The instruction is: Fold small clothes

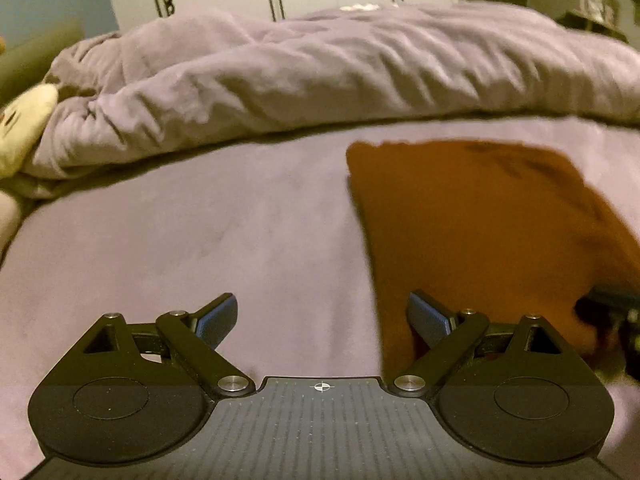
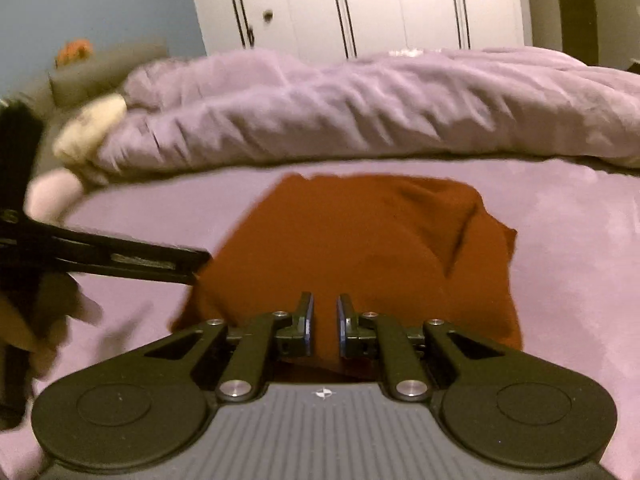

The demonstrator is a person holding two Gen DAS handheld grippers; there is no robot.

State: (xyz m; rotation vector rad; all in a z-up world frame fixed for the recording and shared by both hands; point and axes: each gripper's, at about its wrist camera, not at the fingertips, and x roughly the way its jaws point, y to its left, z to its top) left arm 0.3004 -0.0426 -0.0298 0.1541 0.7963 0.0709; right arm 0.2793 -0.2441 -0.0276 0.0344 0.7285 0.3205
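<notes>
A rust-orange garment lies folded and mostly flat on the lilac bed sheet. My right gripper sits at its near edge, pads close together with orange cloth filling the narrow gap between them. In the left wrist view the same garment lies to the right. My left gripper is wide open over the garment's left edge, its right finger above the cloth and its left finger above bare sheet, holding nothing. From the right wrist view the left gripper reaches in from the left beside the garment.
A crumpled lilac duvet is heaped across the bed behind the garment. A cream plush toy lies at the far left. White wardrobe doors stand beyond the bed. A person's hand holds the left gripper.
</notes>
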